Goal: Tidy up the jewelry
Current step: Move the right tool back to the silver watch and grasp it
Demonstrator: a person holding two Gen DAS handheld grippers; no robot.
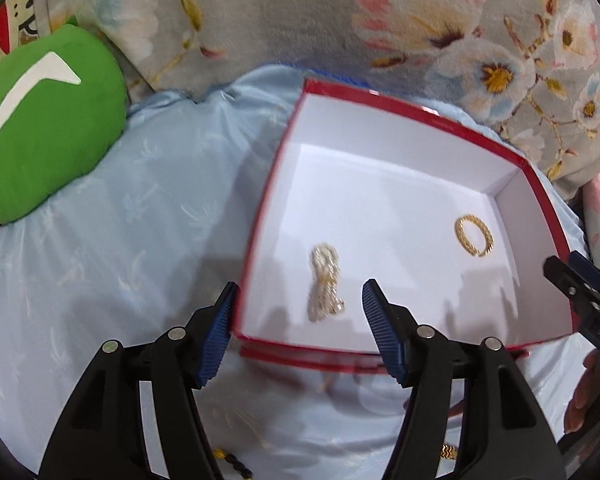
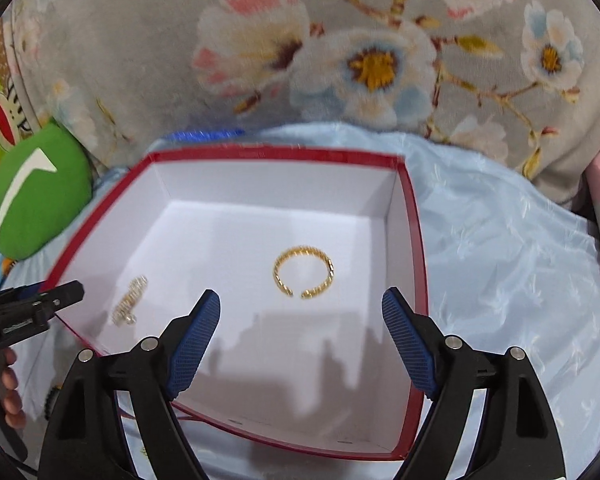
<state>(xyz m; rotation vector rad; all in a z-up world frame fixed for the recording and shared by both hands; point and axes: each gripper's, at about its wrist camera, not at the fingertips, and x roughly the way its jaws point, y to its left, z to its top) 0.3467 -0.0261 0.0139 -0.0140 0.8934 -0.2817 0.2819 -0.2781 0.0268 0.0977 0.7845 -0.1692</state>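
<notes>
Both tools released, empty: left gripper point(image 1: 298, 300), right gripper point(image 2: 300, 312). Gold ring point(image 2: 303, 272), pale chain bundle point(image 1: 324, 282) inside red box point(image 2: 416, 240). Ring light, stiff, slippery: pinch across band. Chain limp: grab at knotted middle.

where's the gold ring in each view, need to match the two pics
Left wrist view: the gold ring lies on the white floor of the red box, right of centre, near the box's right wall.
Right wrist view: the gold ring lies near the middle of the box floor, just beyond the open jaws.
Shared landmark: the pale beaded piece, lying to the ring's left in both views.
</notes>
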